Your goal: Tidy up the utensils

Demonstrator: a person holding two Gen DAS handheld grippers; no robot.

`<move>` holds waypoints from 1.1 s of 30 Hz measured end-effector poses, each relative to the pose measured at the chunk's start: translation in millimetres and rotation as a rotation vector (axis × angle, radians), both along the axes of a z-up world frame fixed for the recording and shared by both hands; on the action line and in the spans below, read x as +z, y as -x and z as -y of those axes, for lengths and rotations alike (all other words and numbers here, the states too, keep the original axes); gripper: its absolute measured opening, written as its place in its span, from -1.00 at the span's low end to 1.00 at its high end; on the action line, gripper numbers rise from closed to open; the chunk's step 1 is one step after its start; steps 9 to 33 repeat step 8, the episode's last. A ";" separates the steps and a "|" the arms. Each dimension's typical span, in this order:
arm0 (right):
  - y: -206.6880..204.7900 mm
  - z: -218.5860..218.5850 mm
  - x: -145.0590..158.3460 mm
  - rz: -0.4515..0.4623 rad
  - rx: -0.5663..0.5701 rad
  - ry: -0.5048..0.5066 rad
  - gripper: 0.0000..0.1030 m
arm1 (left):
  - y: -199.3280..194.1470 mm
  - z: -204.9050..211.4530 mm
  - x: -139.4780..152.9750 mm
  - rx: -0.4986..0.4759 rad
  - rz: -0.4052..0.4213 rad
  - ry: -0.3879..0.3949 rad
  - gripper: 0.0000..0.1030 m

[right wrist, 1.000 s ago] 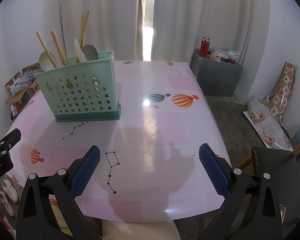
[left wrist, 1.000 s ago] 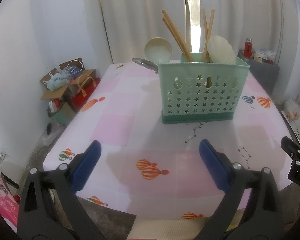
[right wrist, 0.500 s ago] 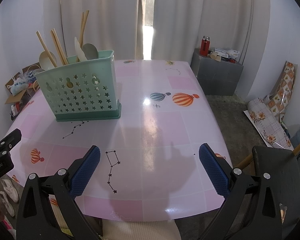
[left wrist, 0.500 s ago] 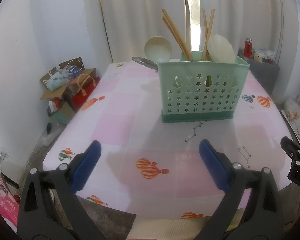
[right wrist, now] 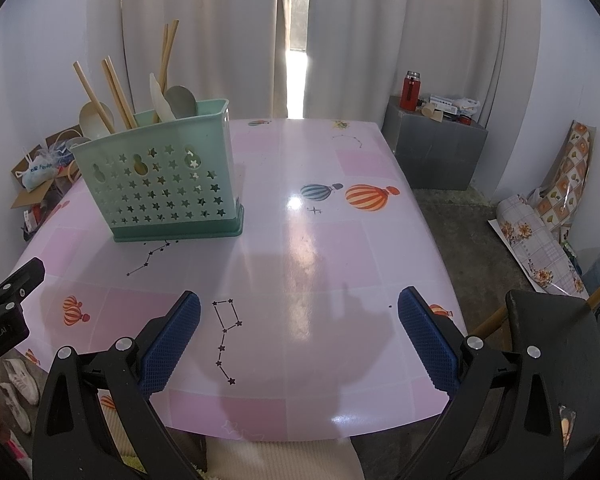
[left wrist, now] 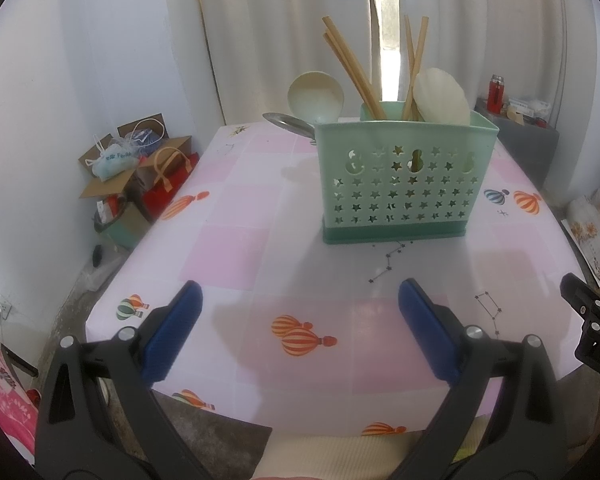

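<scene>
Mint caddy point(left wrist: 404, 176) hiding utensil handles point(left wrist: 350, 68); left tool point(left wrist: 300, 322) and right tool point(right wrist: 299, 330) both spread wide, empty.

The utensil caddy point(left wrist: 404, 184) is mint green, pierced with star cutouts. The tablecloth point(right wrist: 320, 264) shows pink and white checks with striped orange balloons. Blue pads point(right wrist: 168, 344) line the black gripper fingers.

The bench point(left wrist: 236, 248) fills the middle of both views, covered in a glossy pink-and-white checked sheet printed with striped hot-air balloons and star constellations. A mint-green perforated caddy point(left wrist: 400, 184) stands upright directly on it, right of centre in the left wrist view and at upper left in the right wrist view point(right wrist: 168, 184). Nothing else visibly rests on the surface.
</scene>
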State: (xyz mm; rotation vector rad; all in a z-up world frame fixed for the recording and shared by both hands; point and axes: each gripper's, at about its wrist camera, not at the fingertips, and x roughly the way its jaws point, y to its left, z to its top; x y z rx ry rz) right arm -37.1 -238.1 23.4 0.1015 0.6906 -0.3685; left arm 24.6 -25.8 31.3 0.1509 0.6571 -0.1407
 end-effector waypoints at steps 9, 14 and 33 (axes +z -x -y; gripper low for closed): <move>-0.5 -0.3 -1.6 -0.004 0.002 -0.003 0.87 | -0.8 -1.9 -2.1 -0.006 -0.016 0.000 0.83; -0.5 -0.3 -1.6 -0.004 0.002 -0.003 0.87 | -0.8 -1.9 -2.1 -0.006 -0.016 0.000 0.83; -0.5 -0.3 -1.6 -0.004 0.002 -0.003 0.87 | -0.8 -1.9 -2.1 -0.006 -0.016 0.000 0.83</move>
